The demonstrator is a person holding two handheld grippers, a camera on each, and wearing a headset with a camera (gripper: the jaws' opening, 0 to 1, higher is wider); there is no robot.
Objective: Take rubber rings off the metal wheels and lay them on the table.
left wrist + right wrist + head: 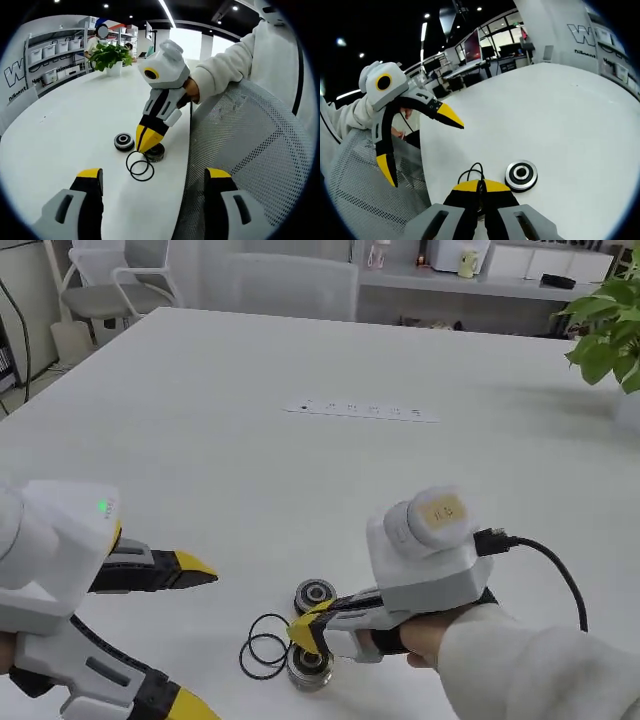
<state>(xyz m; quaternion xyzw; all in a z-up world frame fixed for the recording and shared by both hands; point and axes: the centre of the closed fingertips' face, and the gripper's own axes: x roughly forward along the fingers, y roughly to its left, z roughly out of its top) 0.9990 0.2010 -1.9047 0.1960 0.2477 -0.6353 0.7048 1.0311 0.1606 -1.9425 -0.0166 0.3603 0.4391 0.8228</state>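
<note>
Right gripper (pixel 303 632), jaws shut, sits on the near round silver metal wheel (pixel 310 664) (thin black rubber rings (pixel 265 648) at its 9 o'clock); wide-open left gripper (pixel 200 636) is farther, at 9.

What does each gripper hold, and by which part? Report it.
Left gripper is open, holding nothing. Right gripper is shut at the near wheel; whether it pinches anything cannot be told.

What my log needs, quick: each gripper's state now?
Left gripper: open, empty.
Right gripper: shut, tips at a wheel; holding anything, cannot tell.
</note>
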